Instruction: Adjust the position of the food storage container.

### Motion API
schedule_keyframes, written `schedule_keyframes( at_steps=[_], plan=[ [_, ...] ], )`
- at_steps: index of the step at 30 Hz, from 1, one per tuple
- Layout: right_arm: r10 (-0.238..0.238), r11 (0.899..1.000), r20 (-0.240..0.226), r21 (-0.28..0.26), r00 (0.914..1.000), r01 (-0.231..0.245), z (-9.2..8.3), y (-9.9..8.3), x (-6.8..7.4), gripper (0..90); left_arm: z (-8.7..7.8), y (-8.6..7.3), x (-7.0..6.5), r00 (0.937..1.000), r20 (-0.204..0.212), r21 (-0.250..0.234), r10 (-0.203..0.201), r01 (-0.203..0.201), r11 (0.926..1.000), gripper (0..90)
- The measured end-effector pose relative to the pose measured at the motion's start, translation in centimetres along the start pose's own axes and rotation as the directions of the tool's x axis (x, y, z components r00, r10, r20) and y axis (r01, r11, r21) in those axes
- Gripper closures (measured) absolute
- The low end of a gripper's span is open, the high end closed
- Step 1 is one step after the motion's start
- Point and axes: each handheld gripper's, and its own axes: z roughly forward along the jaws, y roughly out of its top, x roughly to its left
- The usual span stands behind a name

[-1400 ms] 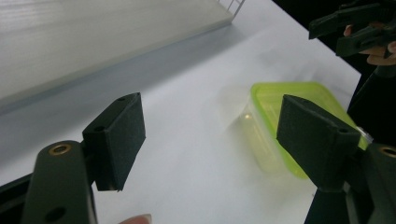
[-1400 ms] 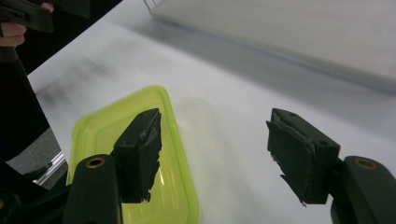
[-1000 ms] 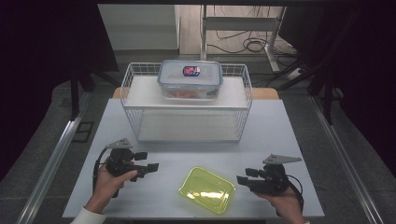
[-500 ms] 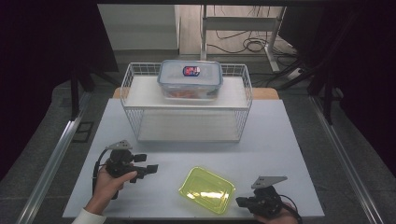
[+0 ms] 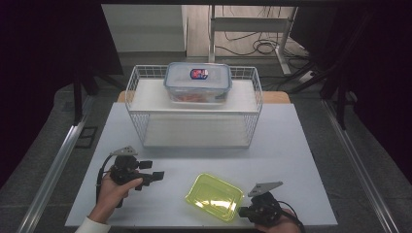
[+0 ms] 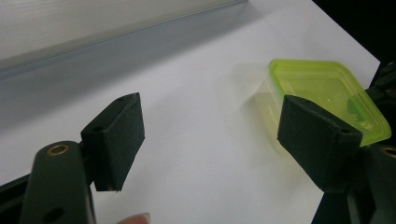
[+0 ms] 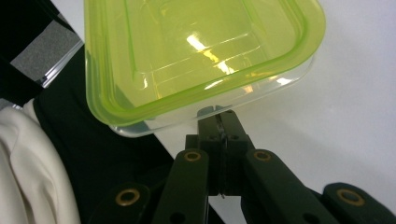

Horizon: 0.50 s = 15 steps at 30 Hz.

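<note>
- Your right gripper (image 5: 241, 211) sits at the near table edge, jaws pressed fully together with nothing between them, tips right at the rim of the yellow-green container (image 5: 214, 196); they have just been closing.
- In the right gripper view the container (image 7: 196, 60) is tilted, near rim just above the closed tips; can't tell if they touch.
- A white sleeve (image 7: 23, 168) shows at that view's left.
- Your left gripper (image 5: 154, 175) is held over the white table (image 5: 301, 160), jaws spread wide, nothing between them, well apart from the container.
- Farther back, a white wire basket rack (image 5: 194, 114).
- On its top shelf, a lidded clear food box (image 5: 197, 82).
</note>
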Motion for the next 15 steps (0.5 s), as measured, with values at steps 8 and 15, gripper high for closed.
schedule_keyframes(
  at_steps=[8,15],
  plan=[
    [0.015,1.0,-0.008,-0.015,0.9999,-0.015,0.8,1.8,-0.6,89.1,-0.1,-0.1,0.5,0.9998,-0.011,0.0,-0.013,0.013,0.9999,21.9],
    [0.012,1.0,-0.022,-0.009,0.9997,-0.012,2.2,3.5,-0.9,89.1,-0.2,-0.1,0.6,0.9997,-0.017,0.002,-0.018,0.018,0.9998,21.9]
  ],
)
